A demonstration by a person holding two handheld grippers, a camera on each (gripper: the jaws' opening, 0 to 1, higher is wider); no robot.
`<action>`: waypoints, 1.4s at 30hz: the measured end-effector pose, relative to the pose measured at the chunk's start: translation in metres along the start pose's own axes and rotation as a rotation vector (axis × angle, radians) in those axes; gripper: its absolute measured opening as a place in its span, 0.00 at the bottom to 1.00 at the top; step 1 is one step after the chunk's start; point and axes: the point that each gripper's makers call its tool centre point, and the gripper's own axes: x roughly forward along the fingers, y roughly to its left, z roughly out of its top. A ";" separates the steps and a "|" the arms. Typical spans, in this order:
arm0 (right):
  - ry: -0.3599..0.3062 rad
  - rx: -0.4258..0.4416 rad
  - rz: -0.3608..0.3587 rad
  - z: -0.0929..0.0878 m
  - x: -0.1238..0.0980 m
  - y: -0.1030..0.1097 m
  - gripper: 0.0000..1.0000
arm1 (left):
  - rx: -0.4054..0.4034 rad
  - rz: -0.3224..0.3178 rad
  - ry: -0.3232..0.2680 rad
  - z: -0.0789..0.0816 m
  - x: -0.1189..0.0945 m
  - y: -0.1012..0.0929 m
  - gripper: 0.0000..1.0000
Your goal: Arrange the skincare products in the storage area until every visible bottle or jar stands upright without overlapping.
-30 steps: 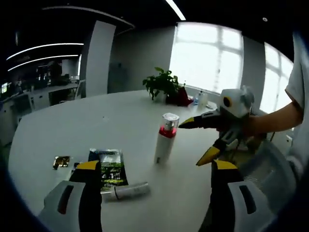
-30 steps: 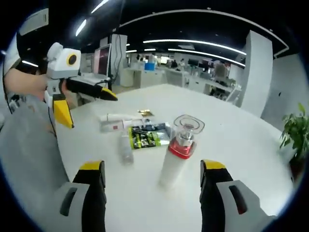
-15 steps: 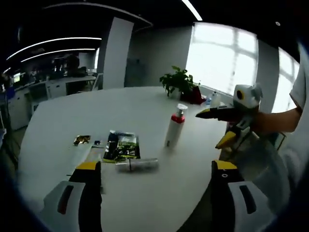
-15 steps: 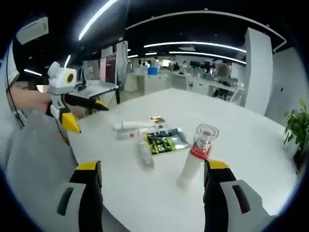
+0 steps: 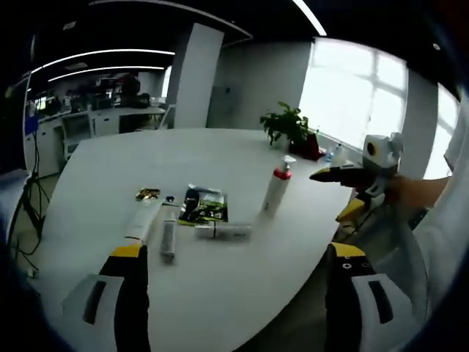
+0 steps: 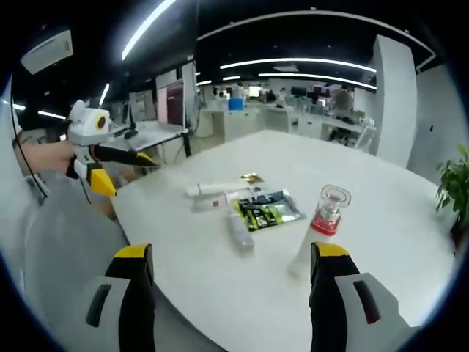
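Note:
A white pump bottle [image 5: 277,189] with a red collar and clear cap stands upright on the white table [image 5: 110,161]; in the right gripper view the bottle [image 6: 321,226] is right of centre. Beside it lie a small tube [image 5: 223,231], a green-and-black sachet [image 5: 204,205] and two white tubes [image 5: 143,218] side by side. The sachet [image 6: 267,207] and small tube [image 6: 239,233] lie flat as well. My left gripper [image 5: 234,253] is open and held back from the table edge. My right gripper [image 6: 231,253] is open too, short of the bottle. Each gripper also appears in the other's view: right gripper [image 5: 333,196], left gripper [image 6: 126,176].
A small gold item [image 5: 147,194] lies near the tubes. A potted plant [image 5: 287,125] stands at the table's far side by the window. Office desks and screens [image 6: 242,99] fill the background. A person's arm and grey clothing [image 6: 51,242] are close on the left.
Both views have pulled back from the table, so the products look smaller and farther away. Nothing on the table has shifted. Both grippers remain open.

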 end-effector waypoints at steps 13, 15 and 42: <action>0.009 0.022 0.038 -0.005 -0.002 0.024 0.87 | -0.074 0.034 0.016 -0.013 -0.029 0.006 0.98; 0.031 -0.007 0.028 -0.009 -0.001 0.023 0.87 | -0.075 0.049 0.017 -0.015 -0.031 0.007 0.98; 0.062 -0.027 0.011 -0.014 -0.001 0.024 0.86 | -0.071 0.069 0.069 -0.028 -0.031 0.012 0.99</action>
